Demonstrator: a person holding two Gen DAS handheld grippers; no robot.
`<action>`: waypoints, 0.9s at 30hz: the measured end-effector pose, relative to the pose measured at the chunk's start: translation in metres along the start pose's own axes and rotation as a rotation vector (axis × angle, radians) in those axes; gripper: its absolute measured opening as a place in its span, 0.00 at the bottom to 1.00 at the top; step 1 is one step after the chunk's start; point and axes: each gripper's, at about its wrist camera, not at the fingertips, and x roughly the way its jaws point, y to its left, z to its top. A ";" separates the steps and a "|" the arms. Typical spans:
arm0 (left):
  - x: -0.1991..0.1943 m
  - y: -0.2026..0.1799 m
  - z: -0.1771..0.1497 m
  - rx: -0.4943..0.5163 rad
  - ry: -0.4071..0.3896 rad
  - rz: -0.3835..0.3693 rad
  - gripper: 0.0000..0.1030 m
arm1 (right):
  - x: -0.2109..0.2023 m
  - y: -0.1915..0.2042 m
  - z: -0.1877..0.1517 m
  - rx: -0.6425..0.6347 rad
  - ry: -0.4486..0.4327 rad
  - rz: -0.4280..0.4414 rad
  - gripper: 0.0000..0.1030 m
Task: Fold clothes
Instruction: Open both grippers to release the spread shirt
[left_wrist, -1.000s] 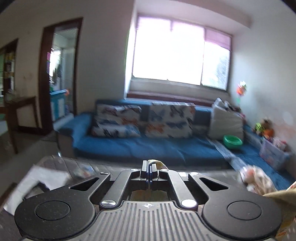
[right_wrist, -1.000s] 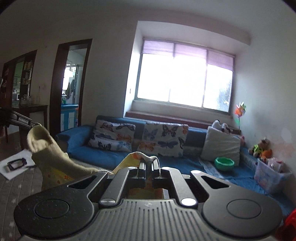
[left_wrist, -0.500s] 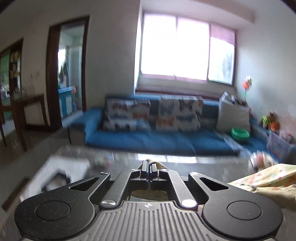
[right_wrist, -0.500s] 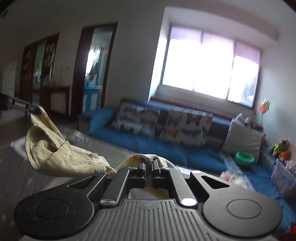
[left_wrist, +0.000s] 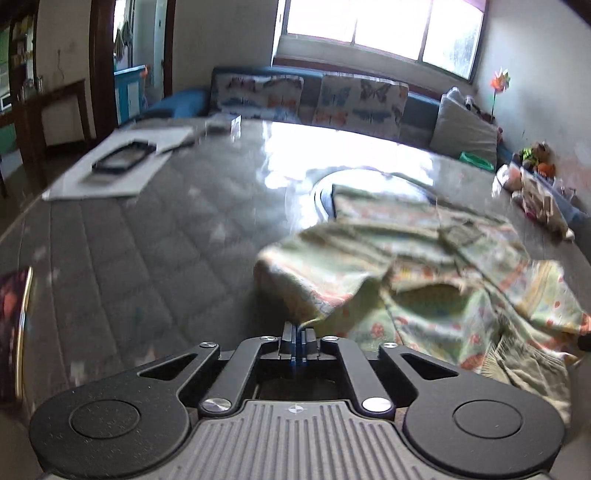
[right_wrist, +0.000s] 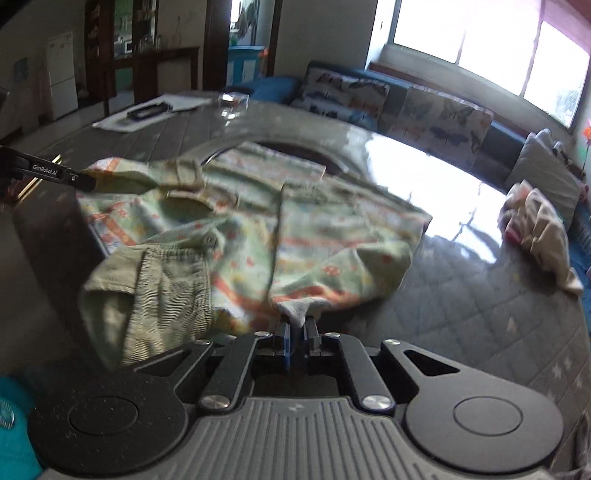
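1. The surface (left_wrist: 155, 236) was a big dark quilted-looking tabletop with a shiny glare patch from the window, and most of it was bare. A sofa (left_wrist: 314, 92) with butterfly cushions sat behind it.
2. The garment (right_wrist: 258, 221), a pale green floral piece with ribbed cuffs, was mostly down on the surface, spread out but rumpled, with one cuffed part bunched near the front. From the left view the same garment (left_wrist: 424, 266) lay off to the right, its near edge lifted a bit. It looked laid out rather than folded, so I'd say the job was at the early stage: flattening not finished, actual folds all left to do.
3. A second crumpled bit of clothing (right_wrist: 535, 229) waited at the far right edge, untouched as far as I could tell.
4. Some papers (left_wrist: 114, 166) with a dark flat thing on top sat at the far left, well away.
5. The right tongs (right_wrist: 297, 332) were pinched narrow on a pale corner of the garment.
6. The left tongs (left_wrist: 297, 334) were closed too, gripping a thin edge of the fabric; in the right view their tip (right_wrist: 79, 181) held the far left corner.
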 end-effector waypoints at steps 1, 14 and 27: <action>0.000 0.000 -0.003 0.010 0.007 0.005 0.07 | -0.004 0.001 -0.002 -0.002 0.013 0.007 0.07; -0.018 0.012 -0.011 0.050 -0.027 0.004 0.32 | 0.004 -0.010 0.048 -0.024 -0.061 -0.005 0.15; -0.029 0.025 -0.008 0.044 -0.061 0.031 0.46 | 0.119 -0.003 0.098 0.025 -0.025 0.007 0.26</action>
